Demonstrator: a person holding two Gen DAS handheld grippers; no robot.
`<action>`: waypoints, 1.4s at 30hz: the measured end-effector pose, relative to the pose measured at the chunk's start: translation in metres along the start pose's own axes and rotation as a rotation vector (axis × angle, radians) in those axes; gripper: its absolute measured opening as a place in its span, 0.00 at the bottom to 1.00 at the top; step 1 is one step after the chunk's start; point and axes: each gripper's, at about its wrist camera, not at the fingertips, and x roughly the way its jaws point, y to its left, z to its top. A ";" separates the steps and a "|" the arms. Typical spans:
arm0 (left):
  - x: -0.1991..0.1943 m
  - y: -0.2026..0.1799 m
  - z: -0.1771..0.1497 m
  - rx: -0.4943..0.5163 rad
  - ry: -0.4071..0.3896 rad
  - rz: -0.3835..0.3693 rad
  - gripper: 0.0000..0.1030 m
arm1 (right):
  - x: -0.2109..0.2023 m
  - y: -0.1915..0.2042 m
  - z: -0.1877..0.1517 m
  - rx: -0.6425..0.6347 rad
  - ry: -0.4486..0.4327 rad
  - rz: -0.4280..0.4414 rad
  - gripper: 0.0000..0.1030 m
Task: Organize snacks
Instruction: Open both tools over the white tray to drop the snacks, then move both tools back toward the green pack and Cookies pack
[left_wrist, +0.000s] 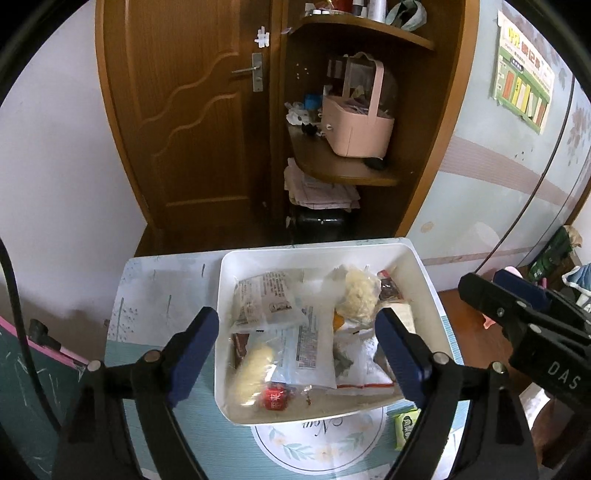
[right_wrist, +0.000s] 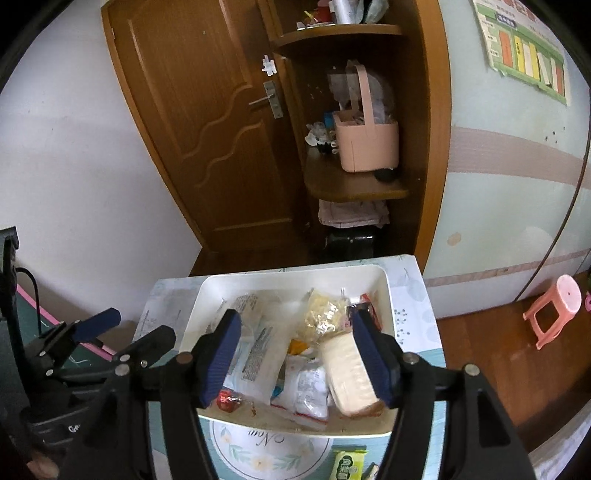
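A white bin (left_wrist: 413, 266) stands on the table, filled with several snack packets. My left gripper (left_wrist: 295, 354) hangs open over its near half, nothing between the pads. Below it a pale bread roll (left_wrist: 255, 373) looks blurred beside a red wrapped candy (left_wrist: 275, 397). My right gripper (right_wrist: 297, 358) is open above the same bin (right_wrist: 207, 295). A wrapped pale cake slice (right_wrist: 351, 373) lies against the inside of its right finger and is not clamped. A green packet (right_wrist: 347, 465) lies on the table outside the bin's near wall.
The table (left_wrist: 155, 295) wears a pale patterned cloth. The right gripper (left_wrist: 484, 284) shows at the right of the left wrist view, the left gripper (right_wrist: 140, 326) at the left of the right wrist view. A pink stool (right_wrist: 554, 310) stands on the wooden floor.
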 end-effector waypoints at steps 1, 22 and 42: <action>-0.001 -0.001 -0.001 0.001 -0.003 -0.002 0.83 | -0.001 -0.001 -0.001 0.001 0.002 0.000 0.62; -0.043 -0.024 -0.036 0.033 -0.023 -0.022 0.83 | -0.046 -0.007 -0.041 -0.007 -0.007 0.034 0.62; -0.081 -0.062 -0.087 0.110 -0.048 -0.046 0.83 | -0.096 -0.033 -0.098 0.002 -0.013 0.025 0.62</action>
